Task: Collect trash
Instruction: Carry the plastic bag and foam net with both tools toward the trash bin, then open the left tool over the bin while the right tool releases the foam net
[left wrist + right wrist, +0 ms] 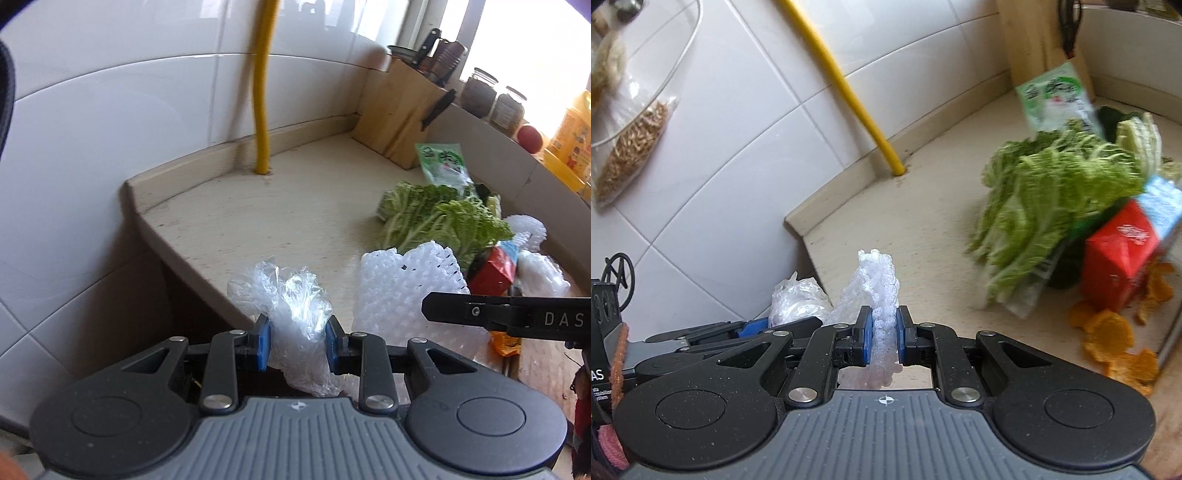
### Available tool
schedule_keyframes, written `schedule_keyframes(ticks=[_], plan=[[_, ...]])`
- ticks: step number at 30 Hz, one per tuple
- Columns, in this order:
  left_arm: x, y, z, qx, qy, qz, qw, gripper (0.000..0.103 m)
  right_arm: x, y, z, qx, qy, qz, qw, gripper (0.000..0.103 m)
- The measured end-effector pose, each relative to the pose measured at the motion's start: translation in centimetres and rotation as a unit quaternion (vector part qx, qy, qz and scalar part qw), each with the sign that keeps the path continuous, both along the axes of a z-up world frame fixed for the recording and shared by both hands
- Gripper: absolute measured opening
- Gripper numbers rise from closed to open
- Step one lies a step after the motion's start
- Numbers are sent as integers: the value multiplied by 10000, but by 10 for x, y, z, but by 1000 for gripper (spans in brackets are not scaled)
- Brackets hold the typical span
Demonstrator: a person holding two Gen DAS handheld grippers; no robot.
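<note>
My left gripper (297, 341) is shut on a crumpled clear plastic bag (291, 306), held above the left edge of the beige counter (258, 221). My right gripper (884, 334) is shut on a white foam net sleeve (879, 291), which also shows as a white mesh sheet (406, 288) in the left wrist view. The clear bag (798, 295) and the left gripper's blue pad sit just left of my right gripper. On the counter lie a red and blue carton (1126, 247), orange peels (1115, 332), a green and white wrapper (1056, 96) and another foam net (528, 229).
Leafy green cabbage (1052, 195) lies mid-counter. A yellow pipe (263, 110) rises from the counter by the tiled wall. A wooden knife block (402, 107) stands in the far corner, with jars, a yellow bottle and a red fruit on the window ledge. A bag of grain (631, 151) hangs at left.
</note>
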State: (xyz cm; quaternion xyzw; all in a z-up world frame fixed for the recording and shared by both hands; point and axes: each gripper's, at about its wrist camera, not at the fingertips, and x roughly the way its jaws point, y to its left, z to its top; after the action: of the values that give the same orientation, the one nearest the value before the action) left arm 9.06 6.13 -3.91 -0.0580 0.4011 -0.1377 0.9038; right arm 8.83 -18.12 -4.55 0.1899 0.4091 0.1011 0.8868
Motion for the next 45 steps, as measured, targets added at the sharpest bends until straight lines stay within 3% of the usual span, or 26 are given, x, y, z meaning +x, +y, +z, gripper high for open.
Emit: schedule_keyframes(ticks=[31, 45], plan=[[-7, 87, -22, 172, 232, 703, 9971, 27, 43, 107, -35, -87, 412, 990, 9942, 18], [-1, 110, -52, 455, 746, 1001, 9911, 31, 61, 146, -66, -339, 775, 1256, 9885, 21]])
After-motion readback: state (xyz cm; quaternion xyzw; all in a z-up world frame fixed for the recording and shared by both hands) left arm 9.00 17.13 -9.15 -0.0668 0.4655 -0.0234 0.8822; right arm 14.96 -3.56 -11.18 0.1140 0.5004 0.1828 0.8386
